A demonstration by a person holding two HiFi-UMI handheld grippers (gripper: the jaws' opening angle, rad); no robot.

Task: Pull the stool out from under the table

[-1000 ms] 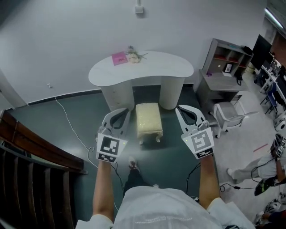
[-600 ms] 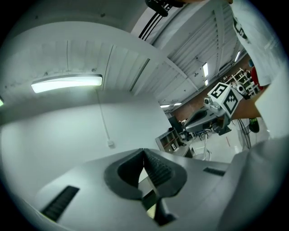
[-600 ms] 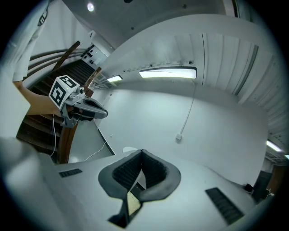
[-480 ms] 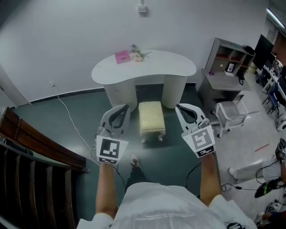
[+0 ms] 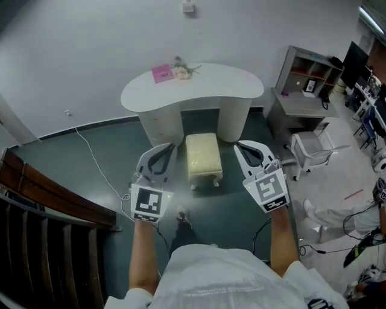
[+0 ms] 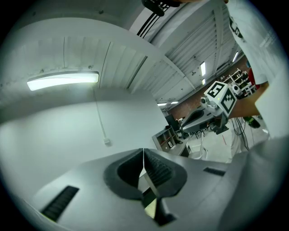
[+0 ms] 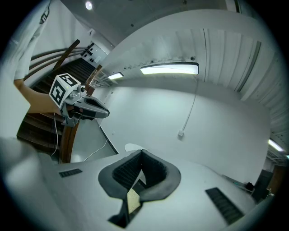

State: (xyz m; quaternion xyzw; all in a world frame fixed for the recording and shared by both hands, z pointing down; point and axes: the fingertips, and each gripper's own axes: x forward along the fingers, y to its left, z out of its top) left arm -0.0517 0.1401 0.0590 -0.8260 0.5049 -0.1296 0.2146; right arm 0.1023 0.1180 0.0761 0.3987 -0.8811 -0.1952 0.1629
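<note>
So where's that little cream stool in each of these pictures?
Head view: the stool stands at centre, in front of the white table's recess.
Left gripper view: only a cream sliver low at centre, seen through the gap beneath the shut jaws; probably the stool.
Right gripper view: the same, a cream sliver low at centre, beneath the shut jaws.
Shared landmark: the small wall box above the table.

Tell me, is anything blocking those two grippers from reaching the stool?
Nothing visible does. The stool stands at the table kneehole. The left gripper and right gripper, both shut and empty, flank it in the head view, with only floor between.
</note>
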